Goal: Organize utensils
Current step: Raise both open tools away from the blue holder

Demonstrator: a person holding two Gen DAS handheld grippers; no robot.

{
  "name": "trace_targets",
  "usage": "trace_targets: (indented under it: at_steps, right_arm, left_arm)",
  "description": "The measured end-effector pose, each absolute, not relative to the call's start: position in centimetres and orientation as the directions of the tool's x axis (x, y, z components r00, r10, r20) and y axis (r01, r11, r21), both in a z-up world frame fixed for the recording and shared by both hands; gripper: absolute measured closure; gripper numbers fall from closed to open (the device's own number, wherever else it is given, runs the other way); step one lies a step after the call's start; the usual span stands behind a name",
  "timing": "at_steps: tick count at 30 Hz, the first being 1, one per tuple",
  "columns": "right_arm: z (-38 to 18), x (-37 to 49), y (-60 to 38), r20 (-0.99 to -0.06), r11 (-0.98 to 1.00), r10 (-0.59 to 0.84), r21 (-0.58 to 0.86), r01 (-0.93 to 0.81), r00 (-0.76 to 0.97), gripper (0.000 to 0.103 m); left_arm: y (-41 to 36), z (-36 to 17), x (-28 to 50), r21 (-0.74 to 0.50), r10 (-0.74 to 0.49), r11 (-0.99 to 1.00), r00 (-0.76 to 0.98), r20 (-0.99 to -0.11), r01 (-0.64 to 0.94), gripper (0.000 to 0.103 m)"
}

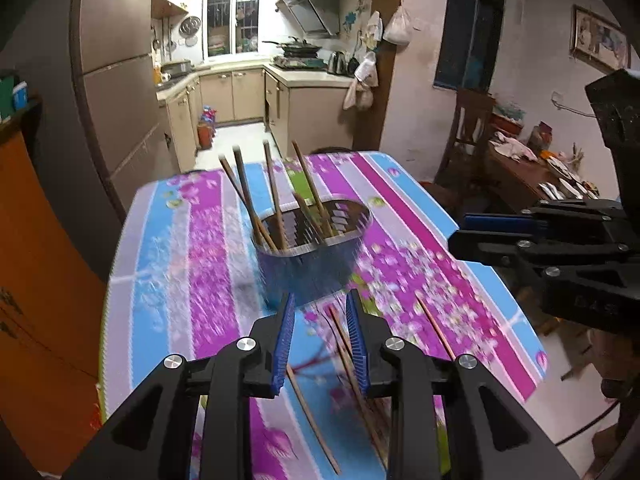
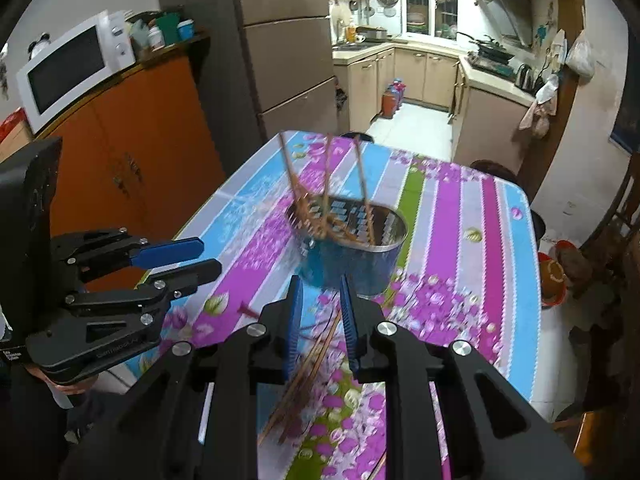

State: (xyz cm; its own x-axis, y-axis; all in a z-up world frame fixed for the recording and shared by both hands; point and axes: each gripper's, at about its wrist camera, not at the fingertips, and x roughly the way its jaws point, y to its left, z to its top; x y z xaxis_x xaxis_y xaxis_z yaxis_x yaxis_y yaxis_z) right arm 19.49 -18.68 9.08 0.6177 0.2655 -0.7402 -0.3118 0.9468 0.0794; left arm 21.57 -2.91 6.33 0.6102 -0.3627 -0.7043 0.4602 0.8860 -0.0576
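Both grippers tilt down over the striped table (image 1: 168,240), the left gripper (image 1: 320,300) at lower centre of its own view and the right gripper (image 2: 319,284) likewise in its own, each with jaws narrowly parted and nothing pinched between the blue pads. The metal holder (image 1: 316,264) stands mid-frame just beyond the fingertips with several chopsticks leaning in it. Loose chopsticks (image 1: 348,364) lie on the cloth beneath the jaws, blurred and partly hidden by the gripper bodies.
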Motion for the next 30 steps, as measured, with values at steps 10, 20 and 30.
trace_targets:
  at_steps: [10, 20, 30]
  right_arm:
    - [4.3, 14.0, -19.8, -0.749, 0.936, 0.304, 0.120, -0.331, 0.588, 0.085]
    - [-0.8, 8.5, -21.8, -0.752, 0.932, 0.332, 0.171, -0.318, 0.570, 0.081]
    - [-6.4, 3.4, -24.4, -0.753, 0.950, 0.294, 0.165, -0.263, 0.589, 0.080]
  left_arm:
    - [-2.3, 1.3, 15.9, -0.066, -0.381, 0.867, 0.572, -0.727, 0.494, 0.070]
    - [-2.0, -4.8, 12.7, -0.050, -0.345, 0.872, 0.539, -0.768, 0.487, 0.069]
    - [-1.8, -9.9, 8.8, 0.039, -0.262, 0.890, 0.579, -0.772, 0.455, 0.068]
